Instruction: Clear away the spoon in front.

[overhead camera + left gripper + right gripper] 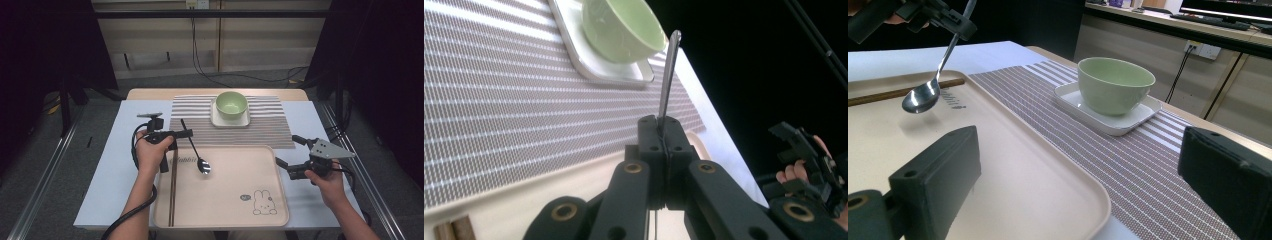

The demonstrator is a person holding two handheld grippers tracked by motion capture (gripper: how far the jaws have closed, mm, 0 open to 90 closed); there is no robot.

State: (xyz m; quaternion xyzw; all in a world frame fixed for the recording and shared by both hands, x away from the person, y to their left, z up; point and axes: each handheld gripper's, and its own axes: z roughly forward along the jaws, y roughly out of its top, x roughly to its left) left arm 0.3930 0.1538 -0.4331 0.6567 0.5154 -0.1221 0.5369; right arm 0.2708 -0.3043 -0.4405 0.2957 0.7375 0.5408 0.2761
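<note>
White table with a striped placemat (pixel 230 131) and beige tray (pixel 225 200). Left gripper (pixel 186 133) is clamped on the spoon (pixel 194 148), lifted clear of the tray; the chopsticks (pixel 173 195) are left there. Right gripper (pixel 288 151) waits wide open. I'd guess the spoon goes by the green bowl (pixel 231 105), so roughly halfway.

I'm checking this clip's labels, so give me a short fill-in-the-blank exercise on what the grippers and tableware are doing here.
1. The left gripper is shut on the handle of a ____.
2. The green bowl stands on a white ____ plate.
3. The chopsticks lie along the ____ edge of the tray in the high view.
4. The right gripper has its jaws ____.

Missing words: spoon; square; left; open
</note>
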